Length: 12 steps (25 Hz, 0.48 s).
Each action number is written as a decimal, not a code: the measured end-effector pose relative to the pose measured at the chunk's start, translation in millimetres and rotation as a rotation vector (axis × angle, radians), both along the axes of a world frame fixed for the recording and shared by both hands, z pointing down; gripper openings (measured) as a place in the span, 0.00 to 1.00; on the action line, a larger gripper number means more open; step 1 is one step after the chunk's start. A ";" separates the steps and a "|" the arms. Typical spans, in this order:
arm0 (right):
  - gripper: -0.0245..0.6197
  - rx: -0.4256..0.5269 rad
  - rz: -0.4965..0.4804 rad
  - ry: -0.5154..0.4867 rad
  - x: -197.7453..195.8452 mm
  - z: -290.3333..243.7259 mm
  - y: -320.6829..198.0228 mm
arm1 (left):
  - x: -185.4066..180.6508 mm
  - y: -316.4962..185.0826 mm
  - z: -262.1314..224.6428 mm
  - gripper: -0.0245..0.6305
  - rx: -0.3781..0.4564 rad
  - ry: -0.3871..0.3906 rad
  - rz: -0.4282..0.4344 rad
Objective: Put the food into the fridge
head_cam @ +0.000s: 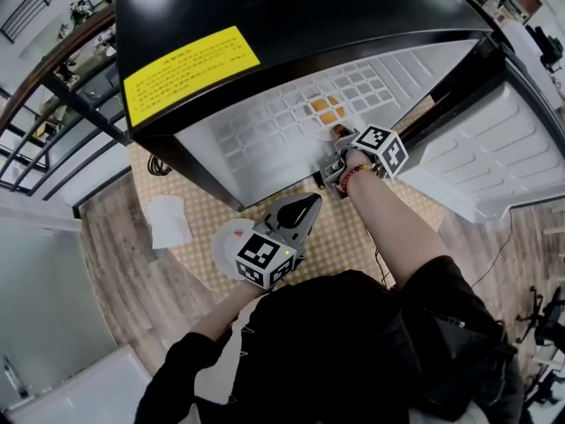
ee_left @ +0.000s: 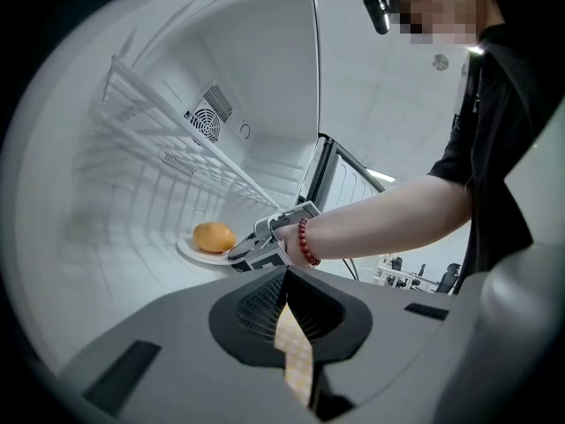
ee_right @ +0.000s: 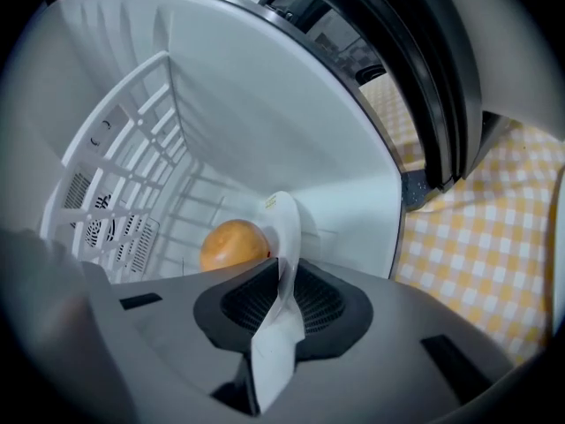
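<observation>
The small black fridge [head_cam: 291, 25] stands open. On its white floor lies a white plate [ee_left: 199, 254] with a round orange piece of food [ee_left: 214, 236] on it. My right gripper [head_cam: 338, 140] reaches into the fridge and is shut on the plate's near rim [ee_right: 287, 228]; the food [ee_right: 233, 244] sits just beyond its jaws [ee_right: 281, 268]. From above, the food [head_cam: 325, 109] shows through the wire shelf [head_cam: 291, 122]. My left gripper [head_cam: 311, 201] waits outside, in front of the fridge, level, jaws shut and empty [ee_left: 284, 276].
The fridge door [head_cam: 494, 148] is swung open to the right. A yellow checked cloth [head_cam: 353, 228] lies under the fridge. Another white plate [head_cam: 228, 237] rests on it beside my left gripper, and a white paper [head_cam: 168, 221] lies further left. Railings run along the left.
</observation>
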State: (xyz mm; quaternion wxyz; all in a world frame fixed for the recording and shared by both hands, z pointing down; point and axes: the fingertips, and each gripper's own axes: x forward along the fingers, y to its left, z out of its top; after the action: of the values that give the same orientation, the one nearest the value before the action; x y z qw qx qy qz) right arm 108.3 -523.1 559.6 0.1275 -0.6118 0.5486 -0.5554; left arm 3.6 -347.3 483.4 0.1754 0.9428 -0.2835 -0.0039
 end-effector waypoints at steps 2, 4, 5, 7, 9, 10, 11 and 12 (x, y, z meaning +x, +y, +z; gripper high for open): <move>0.12 -0.005 -0.010 0.035 -0.3 -0.2 -0.3 | -2.4 0.7 3.0 0.06 -0.013 -0.001 -0.001; 0.13 -0.007 -0.023 0.066 -1.2 -0.7 -1.2 | -4.0 -0.3 1.1 0.06 -0.010 0.009 -0.004; 0.13 -0.005 -0.032 0.087 -1.4 -1.3 -1.6 | -4.2 -0.6 -0.3 0.06 -0.006 0.014 -0.003; 0.15 0.003 -0.051 0.132 -1.7 -2.4 -2.0 | -4.0 0.2 -0.7 0.06 -0.003 0.018 0.002; 0.15 0.014 -0.066 0.169 -2.3 -3.2 -1.7 | -4.6 0.7 -0.2 0.06 -0.003 0.018 0.003; 0.15 0.019 -0.075 0.187 -2.7 -3.6 -1.4 | -5.1 0.4 -0.8 0.06 -0.002 0.021 0.001; 0.16 0.024 -0.084 0.207 -3.0 -4.0 -1.0 | -5.6 0.2 -1.2 0.06 0.000 0.024 -0.001; 0.16 0.029 -0.093 0.227 -3.3 -4.4 -0.8 | -6.1 0.2 -1.3 0.06 0.001 0.025 -0.003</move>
State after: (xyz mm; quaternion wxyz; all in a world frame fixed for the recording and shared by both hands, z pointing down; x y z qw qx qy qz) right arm 105.0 -523.9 555.2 0.0474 -0.6426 0.5953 -0.4801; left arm -2.5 -347.1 482.1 0.1787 0.9423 -0.2826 -0.0162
